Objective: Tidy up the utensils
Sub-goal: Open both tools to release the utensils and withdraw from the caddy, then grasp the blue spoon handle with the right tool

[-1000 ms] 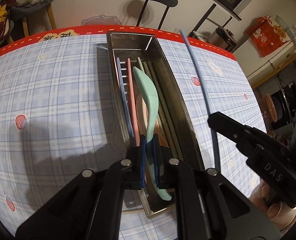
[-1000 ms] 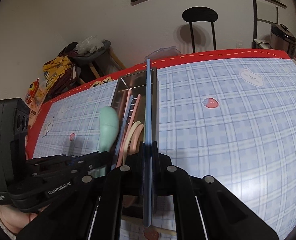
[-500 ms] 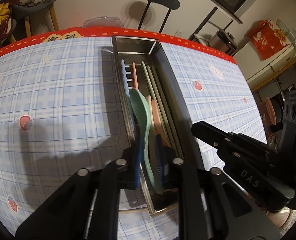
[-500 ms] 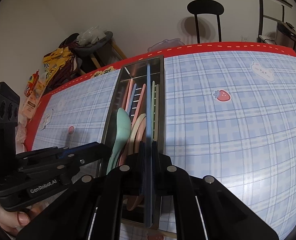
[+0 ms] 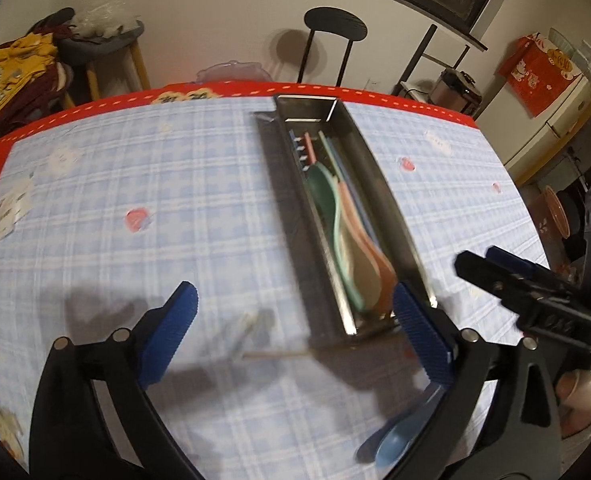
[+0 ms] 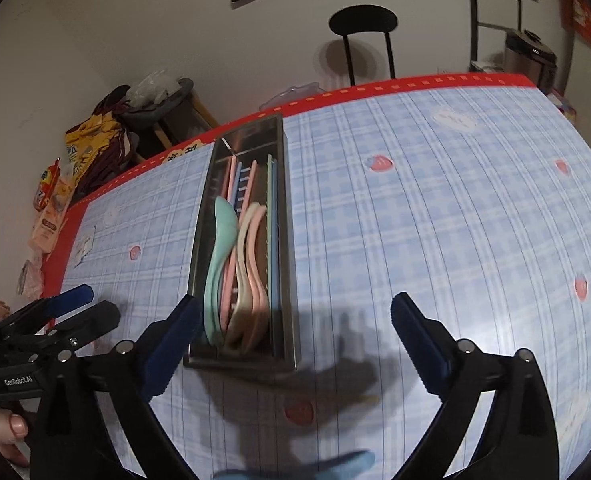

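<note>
A long steel tray [image 5: 391, 216] [image 6: 289, 240] lies on the blue checked tablecloth. In it lie a green spoon [image 5: 327, 200] [image 6: 219, 248], pink and beige spoons [image 6: 251, 256], forks and chopsticks. My left gripper [image 5: 295, 328] is open and empty, over the cloth by the tray's near end. My right gripper [image 6: 291, 344] is open and empty, just in front of the tray's near end. A blue spoon [image 5: 399, 440] [image 6: 327, 464] lies on the cloth near me. A thin wooden stick [image 5: 275, 355] lies in front of the tray.
The table's red edge [image 5: 215, 90] runs along the far side. A black stool [image 5: 333, 24] and a cluttered stool [image 5: 95, 36] stand behind it. The right gripper shows in the left wrist view [image 5: 535, 300], the left gripper in the right wrist view [image 6: 47, 328].
Both grippers let go and opened wide. The green spoon and the blue chopstick now lie in the tray. Both grippers have pulled back toward me.
</note>
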